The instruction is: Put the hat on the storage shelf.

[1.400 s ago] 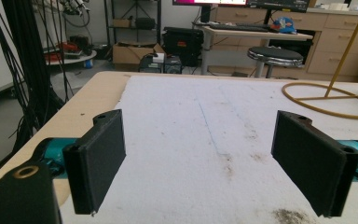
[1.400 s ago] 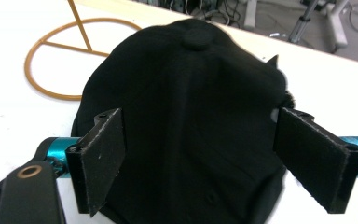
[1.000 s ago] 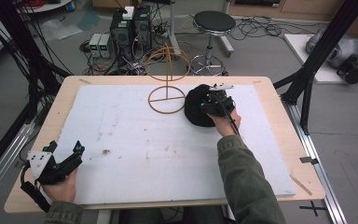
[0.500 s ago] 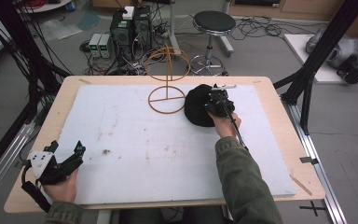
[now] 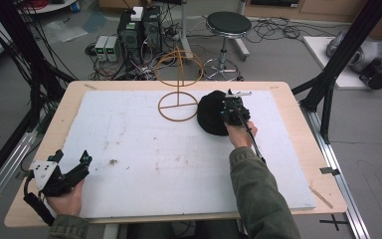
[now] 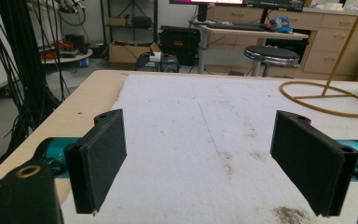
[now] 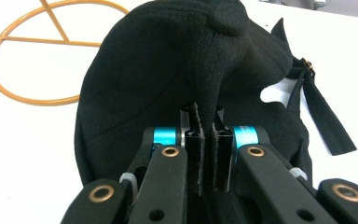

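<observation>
Jaws of the right gripper (image 7: 204, 154) pinch the black cap (image 7: 168, 79), hiding its brim; left gripper (image 6: 200, 158) gapes empty.

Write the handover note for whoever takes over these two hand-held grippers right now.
Right hand-held gripper: shut on a fold of the black cap, which lies on the white mat at the far right.
Left hand-held gripper: open, holding nothing, over the mat's near left corner.
Gold wire stand: upright just left of the cap, nothing on it.
Done: cap gripped.
Left: probably lifting the cap onto the stand.
</observation>
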Available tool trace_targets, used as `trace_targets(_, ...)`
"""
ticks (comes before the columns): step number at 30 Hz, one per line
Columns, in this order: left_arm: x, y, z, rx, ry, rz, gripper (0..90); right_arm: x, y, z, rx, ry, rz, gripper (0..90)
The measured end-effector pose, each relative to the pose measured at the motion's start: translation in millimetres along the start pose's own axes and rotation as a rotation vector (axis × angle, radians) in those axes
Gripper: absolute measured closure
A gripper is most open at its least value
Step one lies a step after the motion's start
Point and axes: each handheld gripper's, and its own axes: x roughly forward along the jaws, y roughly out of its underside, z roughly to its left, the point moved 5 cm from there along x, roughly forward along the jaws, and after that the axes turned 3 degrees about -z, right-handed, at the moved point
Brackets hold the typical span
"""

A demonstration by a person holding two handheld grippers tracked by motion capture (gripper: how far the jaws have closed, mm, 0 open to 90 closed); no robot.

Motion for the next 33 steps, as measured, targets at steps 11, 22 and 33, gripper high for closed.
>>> trace_targets(11,1.6,0.0,-2.9,-0.008,0.042,0.002,19.5,-12.9,-2.7,-5.7,0.031,0.011,-0.038,87.9)
trace_targets(22,2.7,-0.2,-6.0,0.001,0.054,0.009,19.5,-48.0,-21.2,-14.3,0.074,0.075,-0.220,87.8)
trace_targets(33,5.0,0.3,-7.5,-0.001,0.059,0.010,19.5,-88.0,-44.0,-17.7,0.096,0.079,-0.442,87.7)
